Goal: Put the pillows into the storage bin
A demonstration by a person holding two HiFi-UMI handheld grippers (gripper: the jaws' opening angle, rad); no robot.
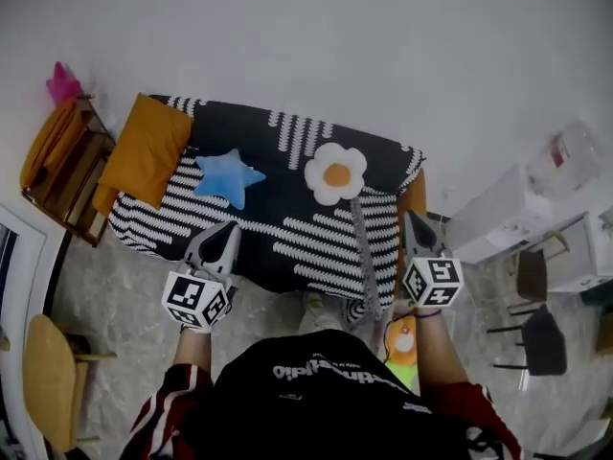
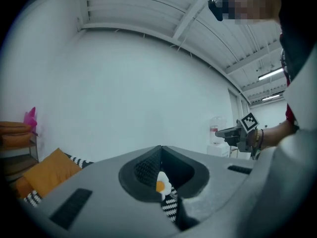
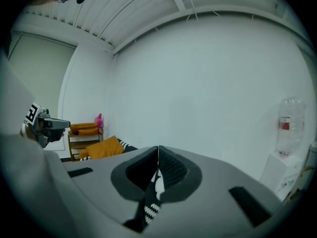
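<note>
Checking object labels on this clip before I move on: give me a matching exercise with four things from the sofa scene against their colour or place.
Things:
1. star pillow
2. flower pillow
3. square pillow
4. shelf

Descriptions:
A. orange, at the left end of the sofa in the head view
B. wooden, beside the sofa
C. light blue
D. white with an orange centre

Pairs: 1-C; 2-D; 3-A; 4-B
</note>
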